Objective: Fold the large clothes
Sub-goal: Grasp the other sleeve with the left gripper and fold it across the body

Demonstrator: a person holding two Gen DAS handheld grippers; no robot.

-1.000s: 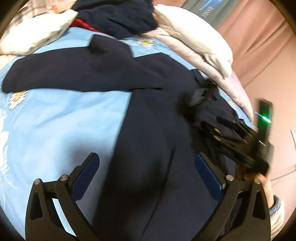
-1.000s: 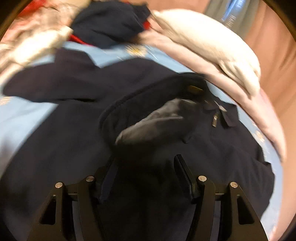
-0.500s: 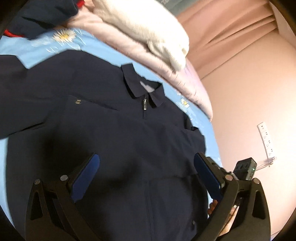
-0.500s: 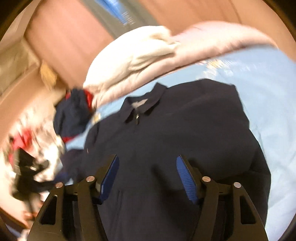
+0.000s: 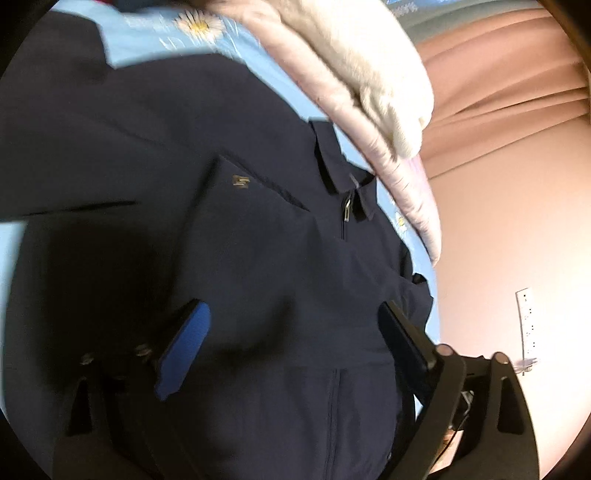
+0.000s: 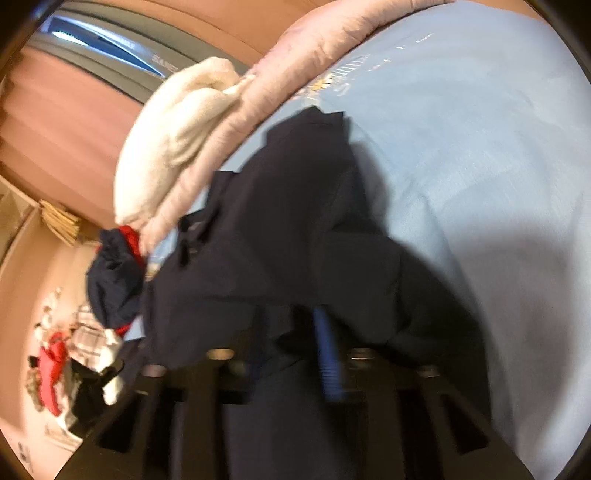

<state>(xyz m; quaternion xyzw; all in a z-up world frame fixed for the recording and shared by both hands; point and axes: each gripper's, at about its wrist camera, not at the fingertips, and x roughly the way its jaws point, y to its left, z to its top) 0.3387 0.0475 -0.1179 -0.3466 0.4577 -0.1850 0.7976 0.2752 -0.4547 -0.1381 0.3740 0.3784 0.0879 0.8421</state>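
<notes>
A: Where is the jacket (image 5: 258,258)?

B: In the left wrist view it fills the middle and lower left of the frame, lying on the blue sheet (image 5: 147,33). Its collar (image 5: 332,166) sits upper right of centre, the zip pull (image 5: 346,210) just below it, and a small gold mark (image 5: 240,181) shows left of centre.

A: And the left gripper (image 5: 295,339)?

B: At the bottom of the frame, above the jacket's front. Its jaws stand wide and have just been closing a little; the cloth lies below and between them, but no pad presses on it.

A: The right gripper (image 6: 295,339)?

B: Low in the right wrist view, blurred. The jaws are narrow and have just been closing, with a bunch of jacket (image 6: 295,221) cloth between them. The blue pad (image 6: 327,354) lies against the cloth, which rises in a rumpled heap up to the centre of the frame, so it is gripping the jacket.

A: What else is around?

B: A pink quilt (image 6: 295,55) runs along the top, with a white blanket (image 6: 177,140) on it at upper left. A dark garment with red (image 6: 114,273) lies at left, and a heap of clothes (image 6: 70,362) at lower left. In the left wrist view, a wall socket (image 5: 526,325) sits at right.
</notes>
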